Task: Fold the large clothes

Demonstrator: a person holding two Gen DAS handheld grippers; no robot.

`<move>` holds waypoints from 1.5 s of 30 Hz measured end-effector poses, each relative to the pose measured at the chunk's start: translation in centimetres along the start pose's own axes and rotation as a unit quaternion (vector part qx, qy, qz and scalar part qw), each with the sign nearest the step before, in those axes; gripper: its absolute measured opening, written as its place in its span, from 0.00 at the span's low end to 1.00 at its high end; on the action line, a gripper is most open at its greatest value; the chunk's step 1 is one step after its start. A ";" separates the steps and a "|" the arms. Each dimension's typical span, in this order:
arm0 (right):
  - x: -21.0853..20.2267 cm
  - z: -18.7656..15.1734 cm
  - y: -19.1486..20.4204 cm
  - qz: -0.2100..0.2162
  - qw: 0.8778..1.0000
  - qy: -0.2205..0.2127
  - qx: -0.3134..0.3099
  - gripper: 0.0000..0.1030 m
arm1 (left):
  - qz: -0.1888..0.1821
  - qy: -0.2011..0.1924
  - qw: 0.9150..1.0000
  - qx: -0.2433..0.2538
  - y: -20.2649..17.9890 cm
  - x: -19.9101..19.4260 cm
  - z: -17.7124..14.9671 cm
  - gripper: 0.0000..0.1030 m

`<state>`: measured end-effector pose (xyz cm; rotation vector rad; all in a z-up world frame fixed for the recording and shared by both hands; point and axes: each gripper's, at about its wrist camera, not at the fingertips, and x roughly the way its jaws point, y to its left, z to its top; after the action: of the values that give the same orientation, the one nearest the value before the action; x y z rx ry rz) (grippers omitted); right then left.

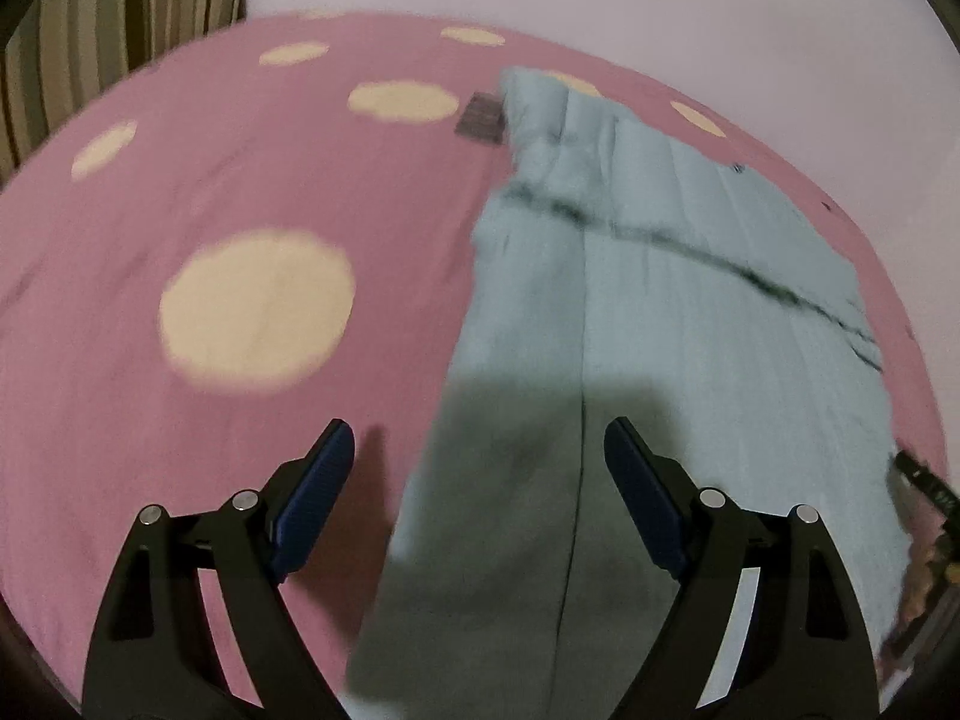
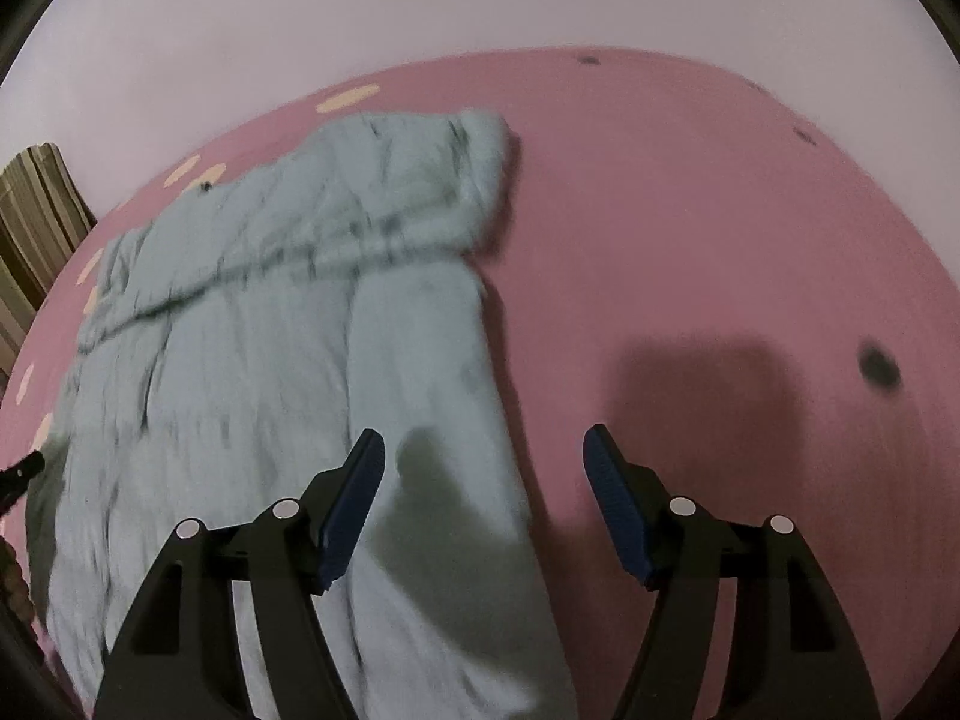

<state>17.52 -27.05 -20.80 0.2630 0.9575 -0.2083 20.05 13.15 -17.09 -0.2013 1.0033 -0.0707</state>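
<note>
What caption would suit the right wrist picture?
Open right gripper above a light blue garment spread on a pink bedsheet.

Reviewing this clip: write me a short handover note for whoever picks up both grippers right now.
Left gripper: open, empty, above the garment's left edge.
Right gripper: open, empty, above its right edge.
Light blue garment: lies on the pink spotted sheet, one side apparently folded in, hood end farthest away.
Done: apparently a lengthwise fold.
Left: remaining folds; nothing gripped yet.

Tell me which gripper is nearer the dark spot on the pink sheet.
Right. The right gripper hangs open over the garment's right edge, with the dark spot just to its right. The left gripper straddles the garment's opposite edge, farther away.
</note>
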 end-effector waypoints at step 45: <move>-8.4 -4.2 -0.9 0.159 0.984 -0.035 0.070 0.09 | -0.097 -0.074 0.992 -0.015 -1.4 -10.4 -2.1 0.05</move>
<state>9.29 -26.11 -16.33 0.5303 0.8193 0.0099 12.77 13.03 -9.29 -0.3265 0.8344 -0.2154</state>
